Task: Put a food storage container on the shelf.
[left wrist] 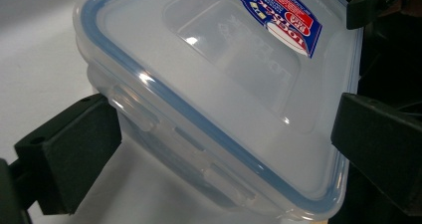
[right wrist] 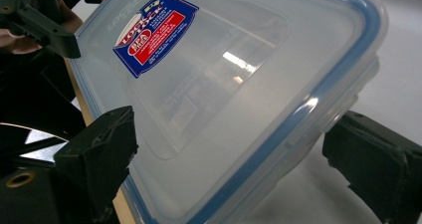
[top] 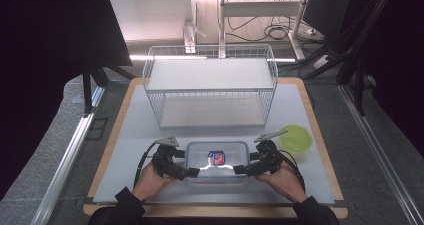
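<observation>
Two grippers [top: 194,172] [top: 239,169] astride lidded container [top: 217,158]

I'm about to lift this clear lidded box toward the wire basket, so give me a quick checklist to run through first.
1. Left gripper at the near left corner of the clear plastic food container with the blue-sealed lid: ok, its jaws straddle the corner.
2. Right gripper at the near right corner: ok, jaws straddle it too.
3. Jaws actually clamped on the container: cannot tell; gaps seem to remain in both gripper views.
4. Lid seated: looks ok along the visible blue seal; side latches cannot tell.
5. White wire basket open toward the container: ok.
6. Green plastic bowl out of the way: ok, it sits right of the container.
</observation>
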A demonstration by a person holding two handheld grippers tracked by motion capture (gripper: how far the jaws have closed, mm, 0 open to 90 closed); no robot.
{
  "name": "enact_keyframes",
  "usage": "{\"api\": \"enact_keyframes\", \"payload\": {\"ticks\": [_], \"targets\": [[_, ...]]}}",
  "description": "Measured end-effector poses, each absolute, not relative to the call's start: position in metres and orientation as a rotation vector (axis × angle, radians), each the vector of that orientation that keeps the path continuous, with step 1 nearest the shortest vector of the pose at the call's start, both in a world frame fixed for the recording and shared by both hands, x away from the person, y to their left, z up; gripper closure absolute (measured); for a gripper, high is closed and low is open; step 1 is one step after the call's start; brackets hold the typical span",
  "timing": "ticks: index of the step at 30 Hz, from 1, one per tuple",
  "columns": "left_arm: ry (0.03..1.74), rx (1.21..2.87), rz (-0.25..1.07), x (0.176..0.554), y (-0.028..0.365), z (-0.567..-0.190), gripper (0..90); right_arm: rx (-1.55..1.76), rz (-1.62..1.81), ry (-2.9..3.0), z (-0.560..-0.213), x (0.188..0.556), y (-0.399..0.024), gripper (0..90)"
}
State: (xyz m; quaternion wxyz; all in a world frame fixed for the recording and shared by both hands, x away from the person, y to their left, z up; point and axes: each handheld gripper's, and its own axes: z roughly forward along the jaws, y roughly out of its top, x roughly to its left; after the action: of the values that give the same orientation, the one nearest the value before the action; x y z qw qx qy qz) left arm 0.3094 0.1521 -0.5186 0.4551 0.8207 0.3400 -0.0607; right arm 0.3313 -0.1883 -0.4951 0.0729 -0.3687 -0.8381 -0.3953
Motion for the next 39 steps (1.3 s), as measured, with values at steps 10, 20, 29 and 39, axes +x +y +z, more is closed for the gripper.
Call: {"api": "enact_keyframes", "payload": {"ticks": [10,20,29,39], "targets": [[0.851,2.03,-0.093,0.288,0.158,-0.507,16.9,-1.113,-1.205,-2.531,-0.485,0.318,-0.197,26.5],[0.865,1.925,-0.118,0.267,0.174,-0.509,41.4,-1.129,-1.314,-2.458,-0.478,0.302,-0.214,48.3],[0.877,1.881,-0.128,0.269,0.18,-0.505,51.8,-1.167,-1.347,-2.462,-0.474,0.298,-0.214,52.2],[0.895,1.891,-0.076,0.269,0.18,-0.502,52.9,-1.15,-1.445,-2.5,-0.471,0.292,-0.21,53.5]]}}
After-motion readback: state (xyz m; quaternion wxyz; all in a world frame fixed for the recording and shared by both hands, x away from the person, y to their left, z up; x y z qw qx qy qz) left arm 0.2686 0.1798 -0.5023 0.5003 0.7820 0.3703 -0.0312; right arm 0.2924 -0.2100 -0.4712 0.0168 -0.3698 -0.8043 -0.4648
